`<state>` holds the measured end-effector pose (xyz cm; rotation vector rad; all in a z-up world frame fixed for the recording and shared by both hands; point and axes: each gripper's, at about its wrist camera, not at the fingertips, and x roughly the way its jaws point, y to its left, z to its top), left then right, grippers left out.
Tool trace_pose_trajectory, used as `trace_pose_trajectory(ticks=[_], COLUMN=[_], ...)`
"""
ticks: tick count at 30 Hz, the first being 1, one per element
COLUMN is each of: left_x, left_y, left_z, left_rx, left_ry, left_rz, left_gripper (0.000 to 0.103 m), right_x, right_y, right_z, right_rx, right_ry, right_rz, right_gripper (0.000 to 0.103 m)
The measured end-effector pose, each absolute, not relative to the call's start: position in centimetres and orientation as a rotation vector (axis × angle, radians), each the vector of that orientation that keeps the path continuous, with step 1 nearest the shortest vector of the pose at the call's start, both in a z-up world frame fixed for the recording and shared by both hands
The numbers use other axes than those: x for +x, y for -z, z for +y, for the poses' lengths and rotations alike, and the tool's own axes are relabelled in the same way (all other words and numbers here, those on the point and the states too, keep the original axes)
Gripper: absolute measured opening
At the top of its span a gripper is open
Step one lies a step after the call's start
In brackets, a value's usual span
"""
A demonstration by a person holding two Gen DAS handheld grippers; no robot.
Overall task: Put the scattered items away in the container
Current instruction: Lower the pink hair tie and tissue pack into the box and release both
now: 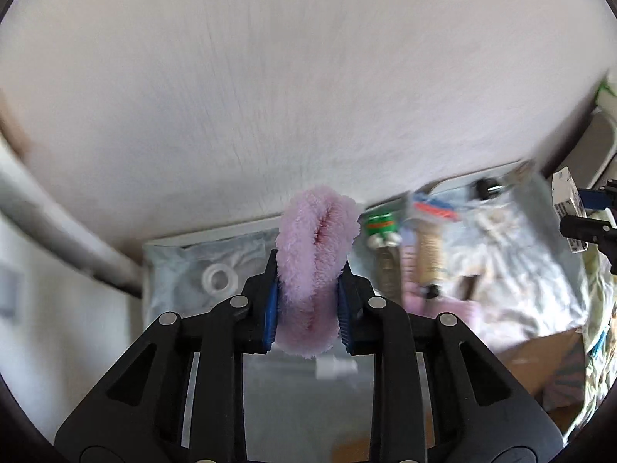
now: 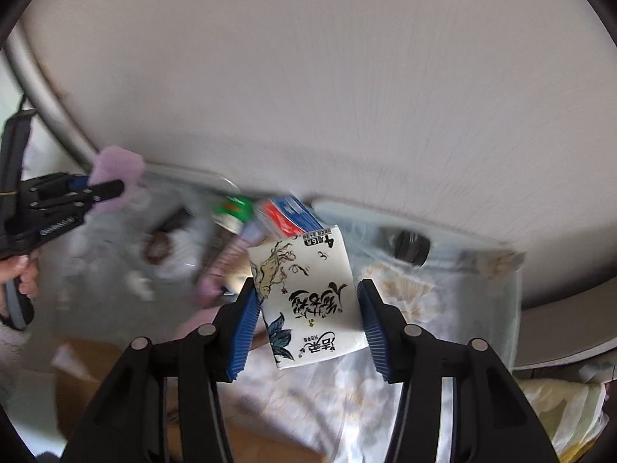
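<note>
My left gripper (image 1: 307, 301) is shut on a fluffy pink scrunchie (image 1: 314, 262) and holds it above the left end of a clear plastic container (image 1: 216, 237). It also shows at the left of the right wrist view (image 2: 112, 187). My right gripper (image 2: 306, 320) is shut on a white tissue pack (image 2: 308, 297) with dark printed characters, held over the container's right part (image 2: 443, 231). The tissue pack also shows at the right edge of the left wrist view (image 1: 565, 200). Inside the container lie a green-capped bottle (image 1: 380, 227), a red and blue pack (image 2: 289, 216) and a black cap (image 2: 410, 249).
A white wall (image 1: 308, 77) rises right behind the container. A grey pipe (image 1: 58, 227) runs along the left. A clear tape ring (image 1: 219, 277) lies in the container's left end. Floral cloth (image 2: 405, 308) and a brown cardboard box (image 1: 540, 359) lie in front.
</note>
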<state>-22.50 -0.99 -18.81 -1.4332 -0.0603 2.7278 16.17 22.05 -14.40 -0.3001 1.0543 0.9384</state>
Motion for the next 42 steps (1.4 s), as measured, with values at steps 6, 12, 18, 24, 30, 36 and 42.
trace_pose_trajectory(ticks=[6,12,18,24,30,36,42], left_x=[-14.6,-6.2,-1.1,1.0,1.2,1.5,1.6], left_y=[15.9,15.8,19.0,21.3,22.8,23.7,23.8], left_z=[2.7,4.2,5.9,6.1,6.4,7.8,8.3], left_rx=[-1.440,-1.555,-1.690,-1.785,-1.825,-1.838,-1.837], left_ry=[-2.738,-2.676,-2.582,-2.594,-2.544,-2.491,-2.473], left_rz=[-0.026,-0.108,-0.233,-0.145,-0.153,-0.120,-0.117], left_gripper=[0.022,0.023,0.023,0.023,0.023,0.023,0.024], right_x=[10.2,5.3,1.4,-0.6,-1.7,-2.4,-2.6], right_y=[8.0,5.6,9.3,12.7,16.4,17.8,17.5], right_z=[20.2,15.4,14.2,13.2,12.9,12.9,12.6], right_rx=[-0.324,-0.306,-0.342,-0.425,-0.476,-0.520,-0.534], right_ry=[-1.005,-1.053,-1.059,-1.039,-1.015,-1.011,-1.027], right_rz=[0.942,0.928,0.984,1.048,1.119,1.148,1.130], right_gripper=[0.047,0.047,0.047,0.047,0.047,0.047,0.048])
